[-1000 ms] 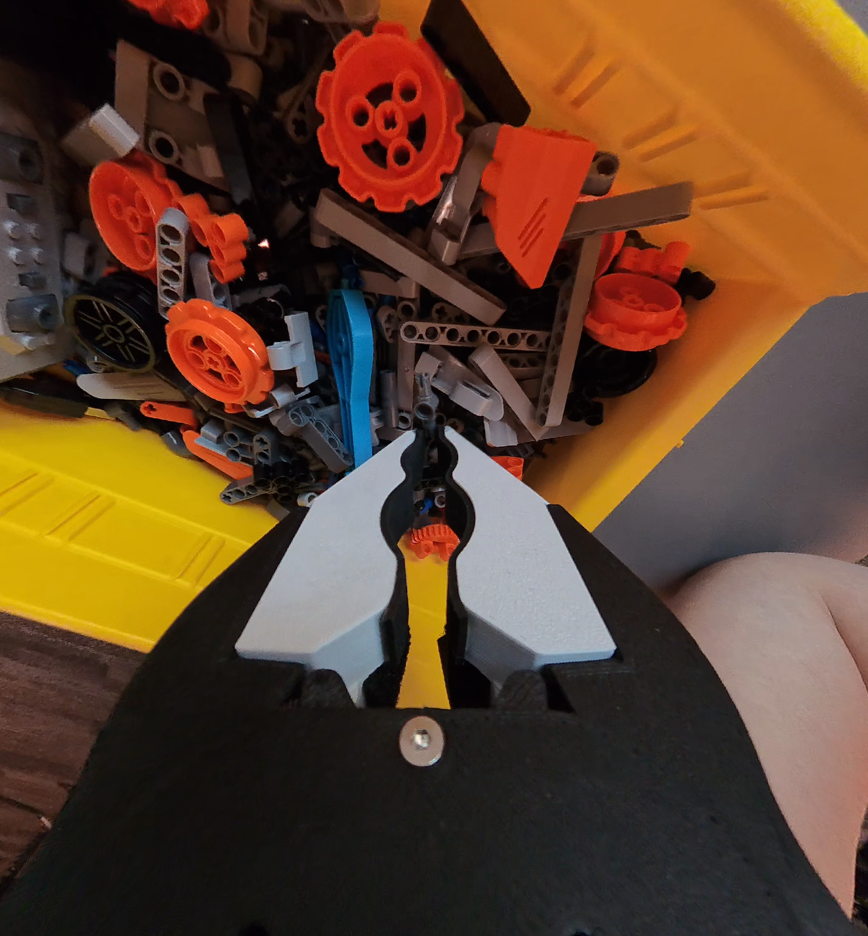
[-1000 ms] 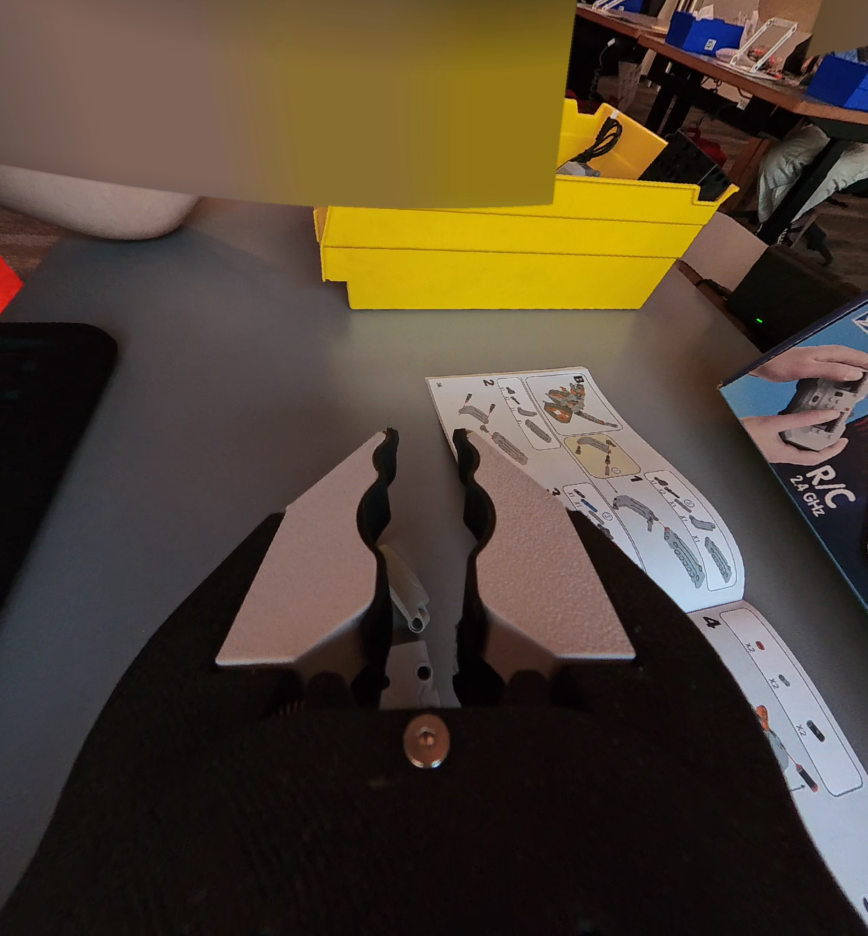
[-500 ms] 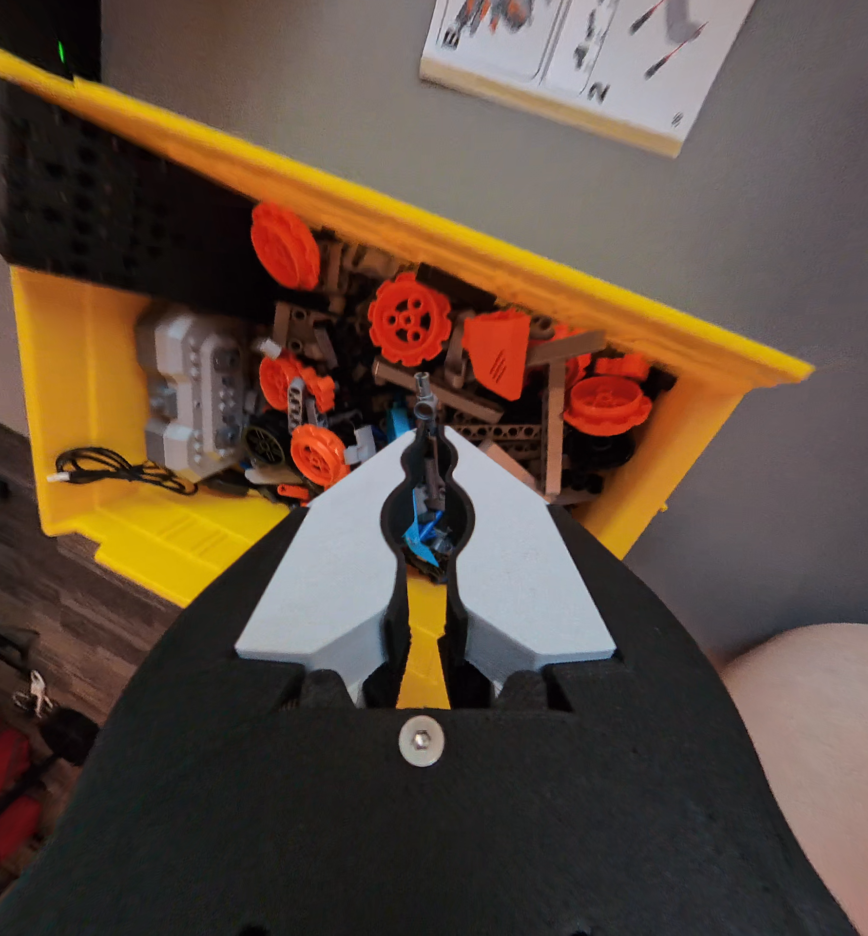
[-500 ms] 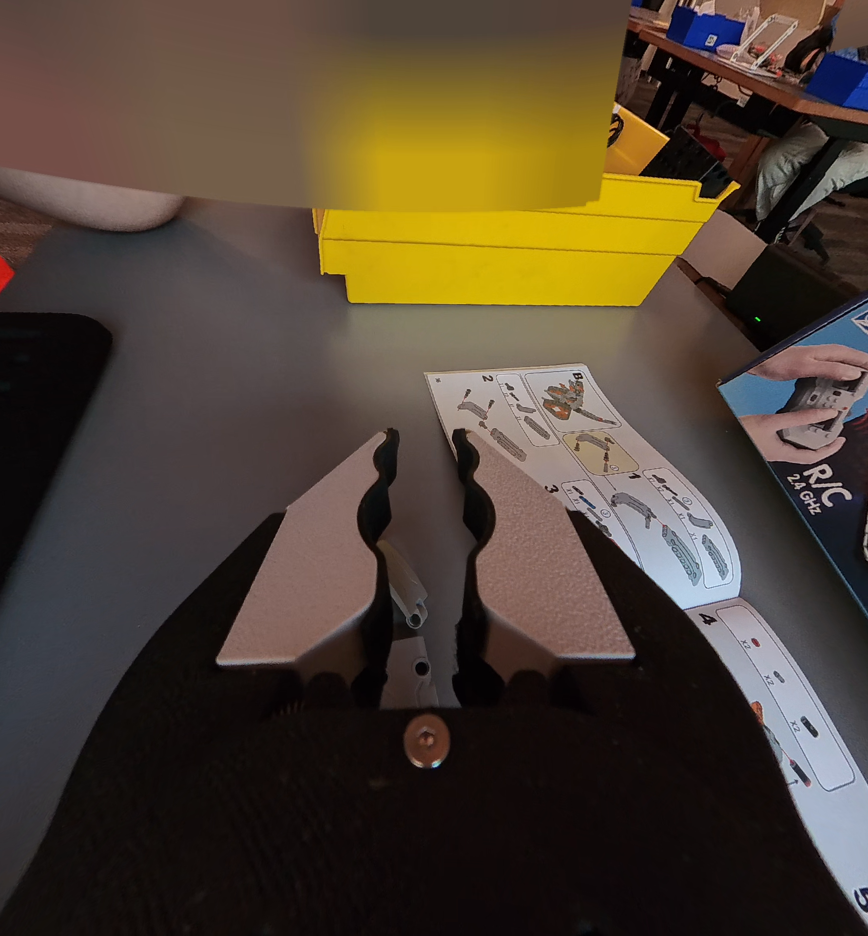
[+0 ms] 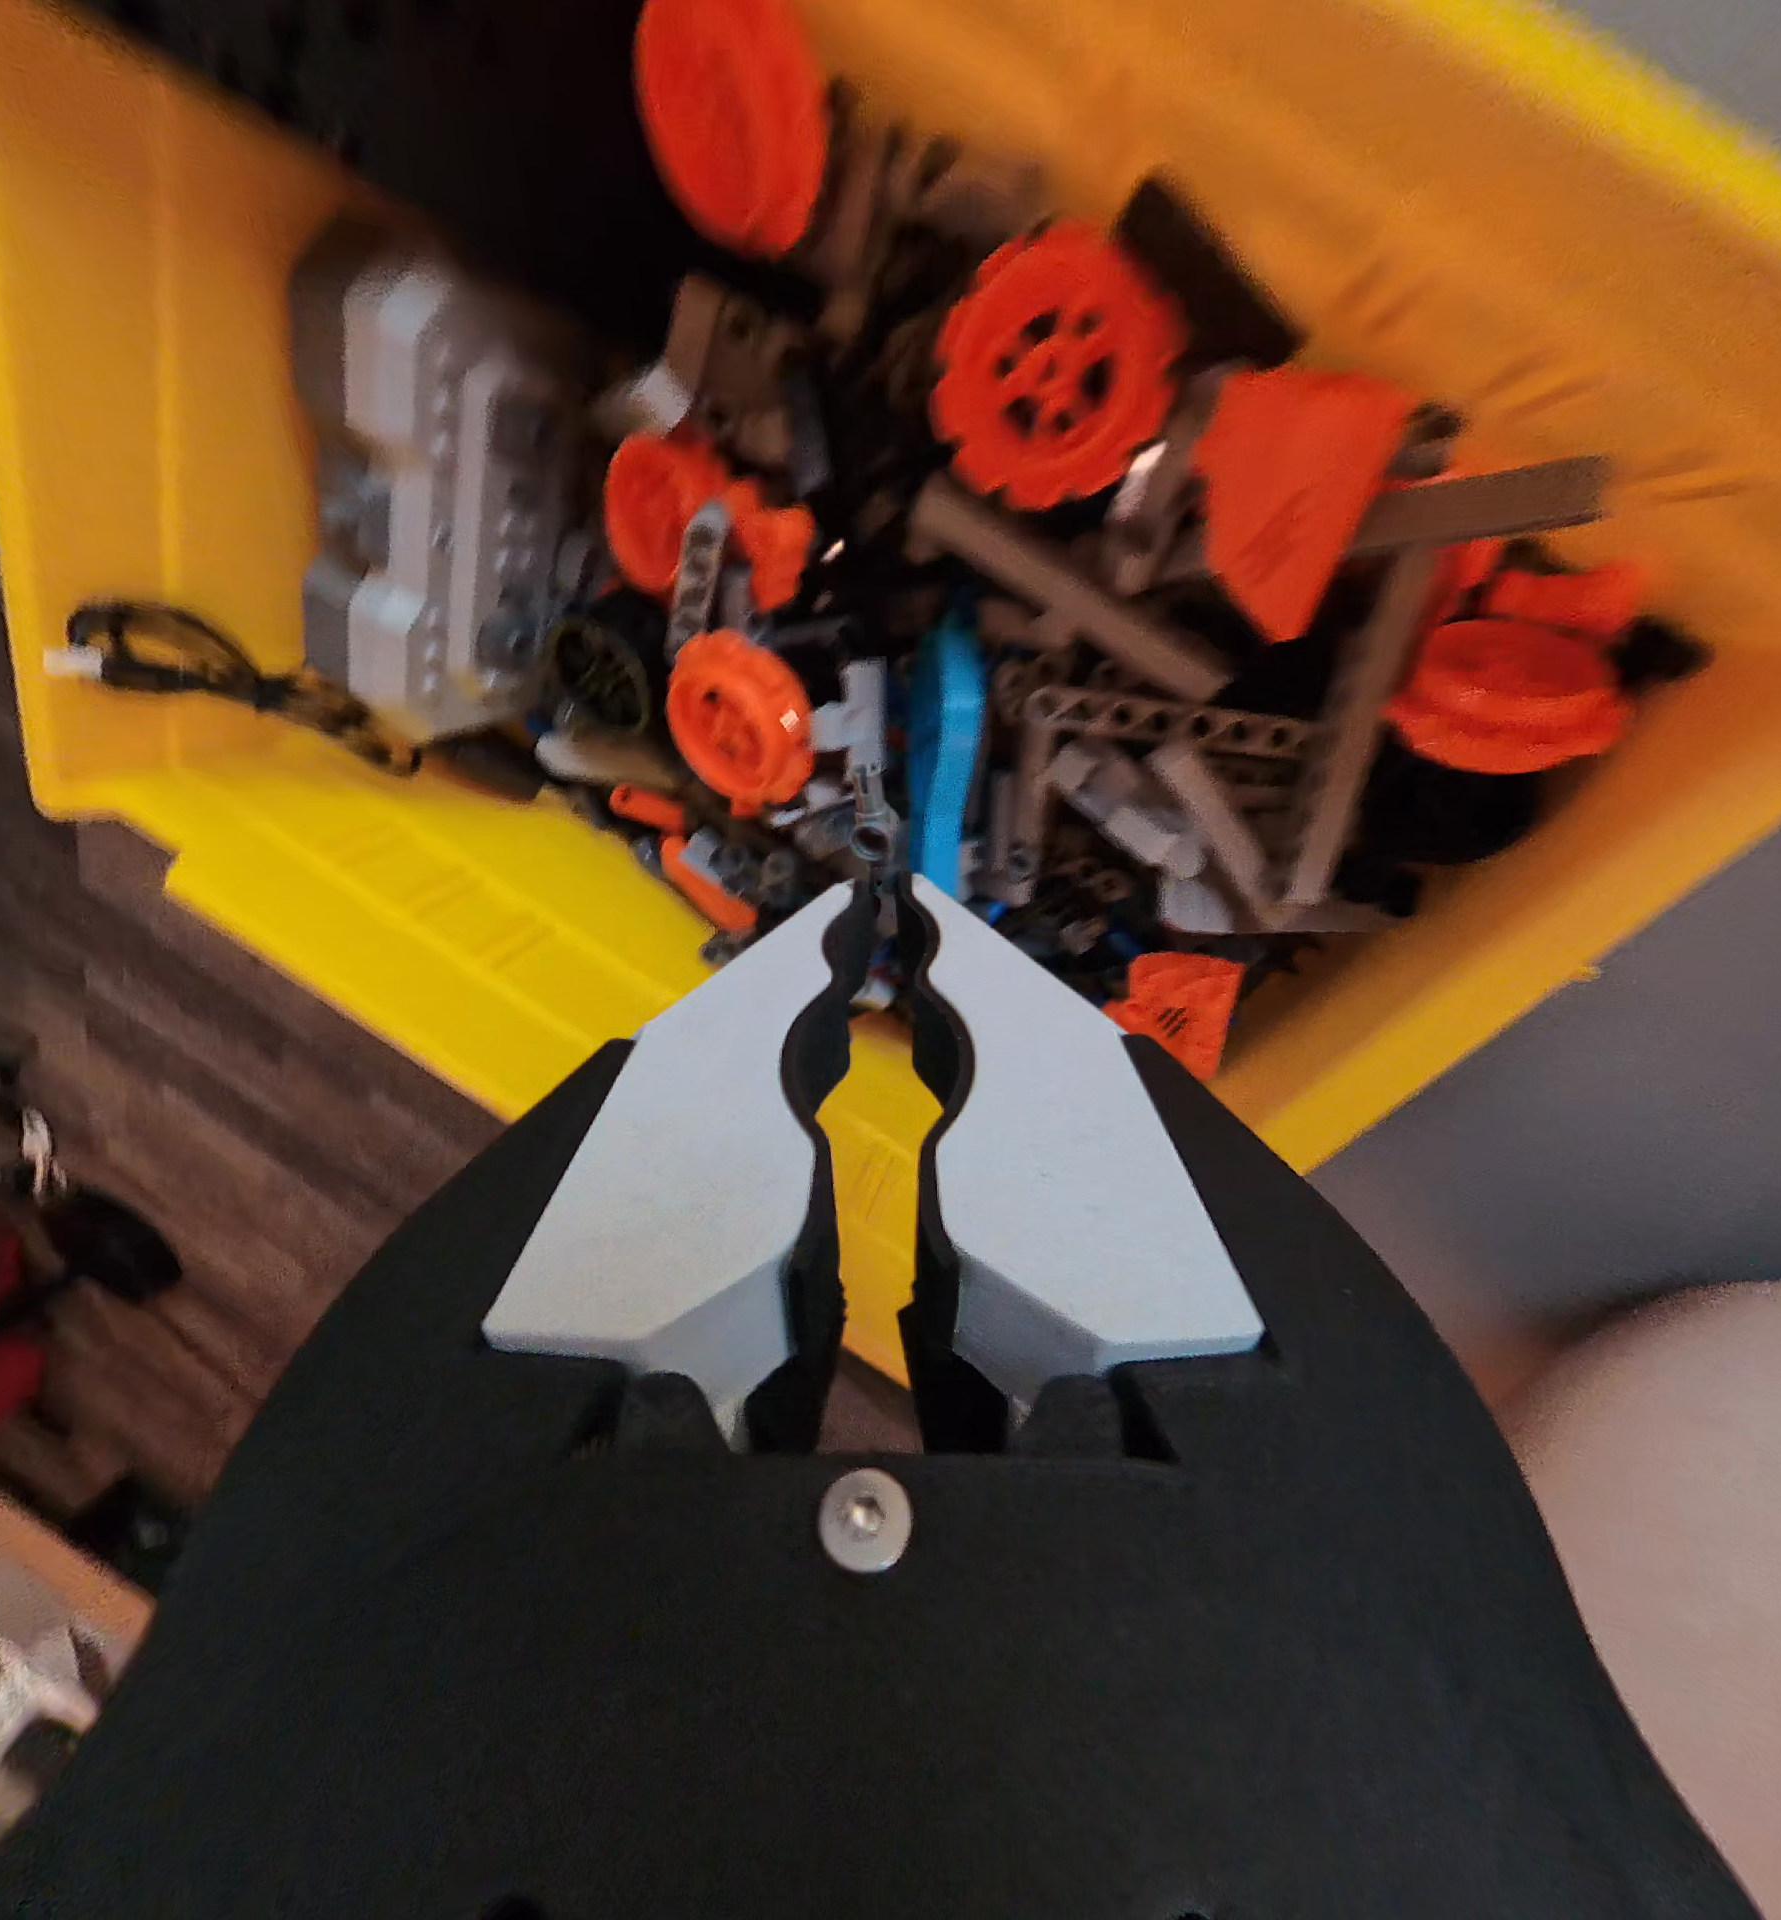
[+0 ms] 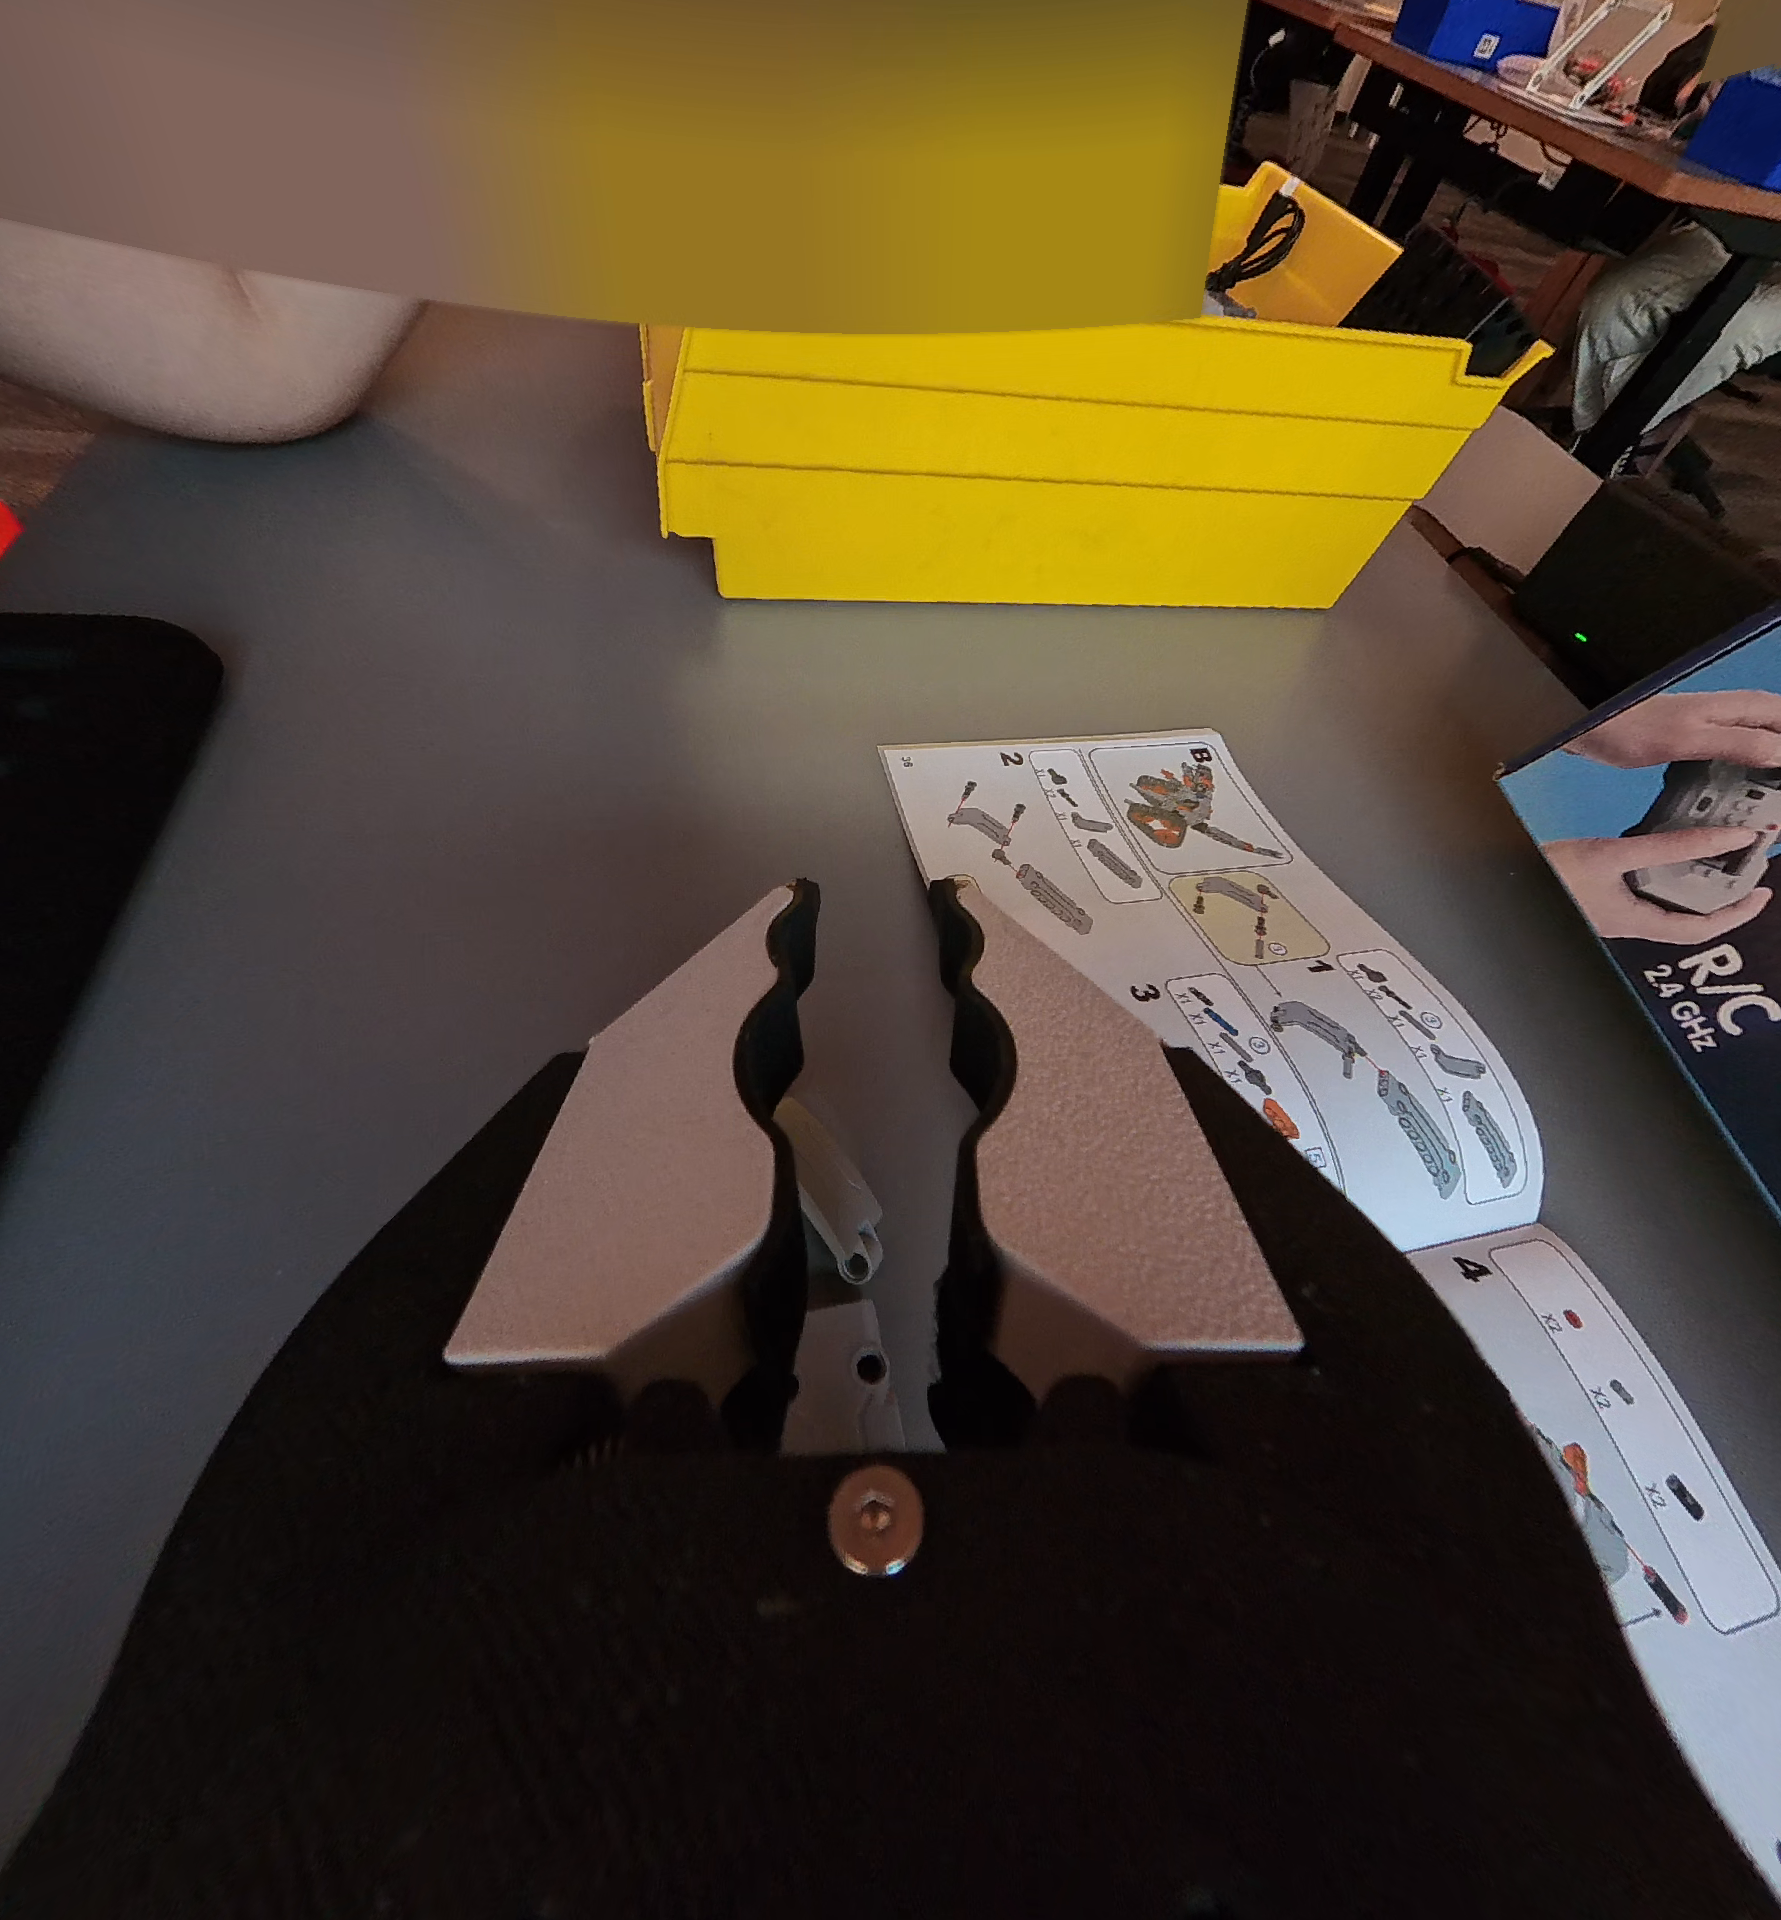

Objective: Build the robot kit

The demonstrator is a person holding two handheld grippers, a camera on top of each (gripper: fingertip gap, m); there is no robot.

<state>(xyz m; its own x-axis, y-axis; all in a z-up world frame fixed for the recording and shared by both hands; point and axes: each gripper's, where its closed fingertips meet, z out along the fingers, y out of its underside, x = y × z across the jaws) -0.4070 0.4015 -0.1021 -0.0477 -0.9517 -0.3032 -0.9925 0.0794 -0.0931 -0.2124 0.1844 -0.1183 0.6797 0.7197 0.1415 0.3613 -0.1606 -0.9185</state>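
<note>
The left claw (image 5: 881,894) hangs blurred over the yellow bin (image 5: 398,894), clenched at the tips on a thin grey pin (image 5: 870,831) that stands up out of them. A second ago these tips were down in the heap; half a second ago they had lifted clear with the pin and the whole bin was in sight; now the bin fills the view again, so the claw has swung back nearer to it. Below, from the bin's left wall: a black cable (image 5: 221,665), a pale grey block (image 5: 429,499), orange wheels (image 5: 1057,364), a blue piece (image 5: 943,748) and grey beams (image 5: 1166,717).

The right claw (image 6: 873,894) has not stirred: it lies low over the grey desk (image 6: 450,779), released, jaws apart. A small pale piece (image 6: 839,1195) sits in the gap against the left finger; whether it rests on the desk cannot be told. A booklet (image 6: 1281,1018) lies just to the right, a blue box (image 6: 1717,894) at the desk's right edge.
</note>
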